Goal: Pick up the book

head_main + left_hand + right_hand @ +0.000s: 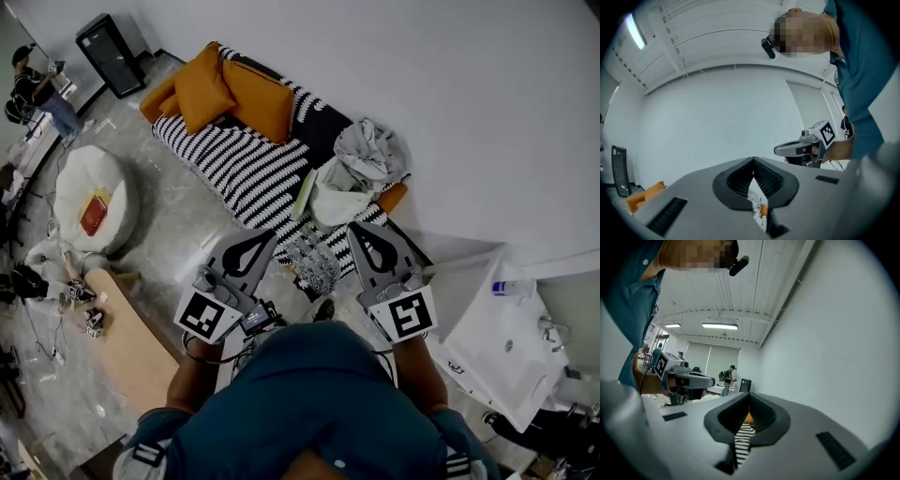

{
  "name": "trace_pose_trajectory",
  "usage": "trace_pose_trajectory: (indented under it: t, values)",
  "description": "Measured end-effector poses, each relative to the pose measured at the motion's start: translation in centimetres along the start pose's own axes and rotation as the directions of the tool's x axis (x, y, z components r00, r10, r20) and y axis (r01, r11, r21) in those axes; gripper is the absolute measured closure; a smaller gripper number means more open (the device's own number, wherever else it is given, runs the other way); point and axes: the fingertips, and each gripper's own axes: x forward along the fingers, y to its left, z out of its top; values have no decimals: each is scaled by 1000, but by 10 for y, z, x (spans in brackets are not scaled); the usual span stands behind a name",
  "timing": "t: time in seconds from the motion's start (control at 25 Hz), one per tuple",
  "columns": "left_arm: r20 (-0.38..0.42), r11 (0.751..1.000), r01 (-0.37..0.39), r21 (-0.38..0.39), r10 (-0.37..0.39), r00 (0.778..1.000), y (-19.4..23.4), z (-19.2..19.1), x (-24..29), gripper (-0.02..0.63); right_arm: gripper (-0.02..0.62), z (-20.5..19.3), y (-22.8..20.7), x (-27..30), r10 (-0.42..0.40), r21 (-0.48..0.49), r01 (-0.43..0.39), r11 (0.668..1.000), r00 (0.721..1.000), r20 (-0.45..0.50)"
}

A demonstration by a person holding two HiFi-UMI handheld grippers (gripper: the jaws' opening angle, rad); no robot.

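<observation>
Over at the upper left of the head view a person stood beside a black cabinet. Below them, at the left edge, a white beanbag carried the book, a flat red thing lying in its hollow, well apart from both grippers; its cover was too small to read. A wooden table ran along the lower left with a few small objects at its upper end. Nearer the middle, the left gripper pointed toward a sofa under a black-and-white striped cover. Its jaws were pressed together at the tips with nothing pinched between them, and its cube showed a black-and-white square marker. Orange cushions were piled at the sofa's upper-left end. A heap of grey and white cloth sat at the other end above a pale bag, whose contents could not be made out. Right of the middle, the right gripper lay just beside its partner, jaws likewise closed on nothing, with a similar marker on its cube. At the lower right stood a white basin-like unit. A small bottle with a blue label lay at its upper edge, its print too small to read.
</observation>
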Motion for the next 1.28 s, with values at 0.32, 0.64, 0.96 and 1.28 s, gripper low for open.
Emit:
trace_pose_trajectory:
  t: [0.32,0.64,0.96,1.28]
  values:
    - [-27,999,-26,33,27,999,-12,2,56,602,583,-10,-51,0,48,20,-49,999,998,47]
    - [-54,999,-32,34,34,998,-13,-1,87,601,583,-30,-83,1,41,82,-44,996,998,39]
    - [-57,1000,24,4,-23,998,21,-11,109,602,583,-32,-98,33,11,53,-12,999,1000,15]
    - [-10,996,86,-18,-86,996,66,-14,119,603,583,-33,-99,70,-47,30,48,998,998,-32]
